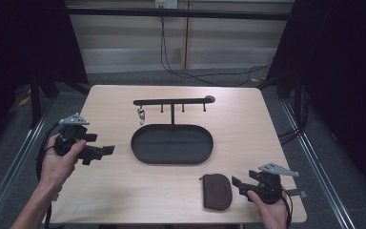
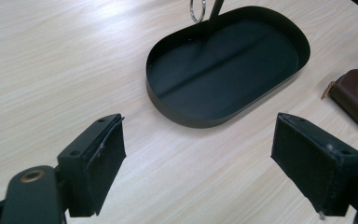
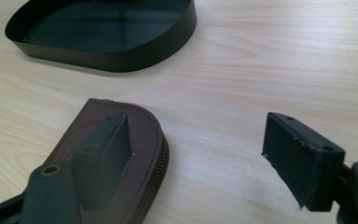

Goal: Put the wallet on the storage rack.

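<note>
While both claws stand released over the surface (image 1: 124, 191), the right claw (image 3: 205, 154) hangs beside the brown pouch (image 3: 121, 135); the left claw (image 2: 200, 154) faces the black tray (image 2: 168, 102), whose rack (image 1: 171, 101) holds a ring (image 1: 141, 115).

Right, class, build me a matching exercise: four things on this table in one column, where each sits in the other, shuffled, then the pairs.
1. oval tray
2. brown pouch
3. left claw
4. metal ring

A. hanging from the rack's bar
B. near edge, beside the right claw
C. table's middle
D. left of the tray

Pairs: 1-C, 2-B, 3-D, 4-A
</note>
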{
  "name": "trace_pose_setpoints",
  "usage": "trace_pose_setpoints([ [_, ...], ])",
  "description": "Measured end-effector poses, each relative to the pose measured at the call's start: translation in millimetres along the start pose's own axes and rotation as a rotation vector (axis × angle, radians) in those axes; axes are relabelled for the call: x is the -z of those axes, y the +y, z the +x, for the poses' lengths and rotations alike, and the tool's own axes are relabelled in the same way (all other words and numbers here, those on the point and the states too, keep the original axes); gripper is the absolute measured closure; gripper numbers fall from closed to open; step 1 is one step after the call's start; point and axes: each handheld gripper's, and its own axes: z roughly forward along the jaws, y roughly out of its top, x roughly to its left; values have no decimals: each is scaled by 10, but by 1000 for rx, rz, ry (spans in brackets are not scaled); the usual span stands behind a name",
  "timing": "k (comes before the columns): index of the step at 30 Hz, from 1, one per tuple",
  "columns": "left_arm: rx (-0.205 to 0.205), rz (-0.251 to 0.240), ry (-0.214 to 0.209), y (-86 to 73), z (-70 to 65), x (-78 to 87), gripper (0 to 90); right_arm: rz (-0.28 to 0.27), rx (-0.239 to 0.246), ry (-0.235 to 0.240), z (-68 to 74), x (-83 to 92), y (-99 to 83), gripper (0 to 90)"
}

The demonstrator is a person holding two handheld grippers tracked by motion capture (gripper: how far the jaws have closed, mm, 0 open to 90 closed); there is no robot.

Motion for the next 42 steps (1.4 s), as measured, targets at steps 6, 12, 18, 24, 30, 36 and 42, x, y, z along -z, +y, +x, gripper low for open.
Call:
trace_pose_setpoints([
  [6,12,-10,-9,-180,-22,-21,171,5,9,10,10,3,1,239],
  [12,34,-25,-15,-443,14,-21,171,50,32,35,68,-24,32,206],
  [18,75,-65,-15,-735,38,-37,170,146,35,81,147,-53,114,198],
  [24,93,-65,-15,-974,6,-107,168,218,44,112,230,-110,196,221],
  [30,78,-57,22,-1157,-57,-177,168,315,58,133,283,-184,274,281],
  [36,77,-70,17,-1267,1,-194,168,424,65,120,330,-294,338,233],
  [42,42,-44,14,-1313,11,-236,168,535,44,100,350,-391,391,167],
])
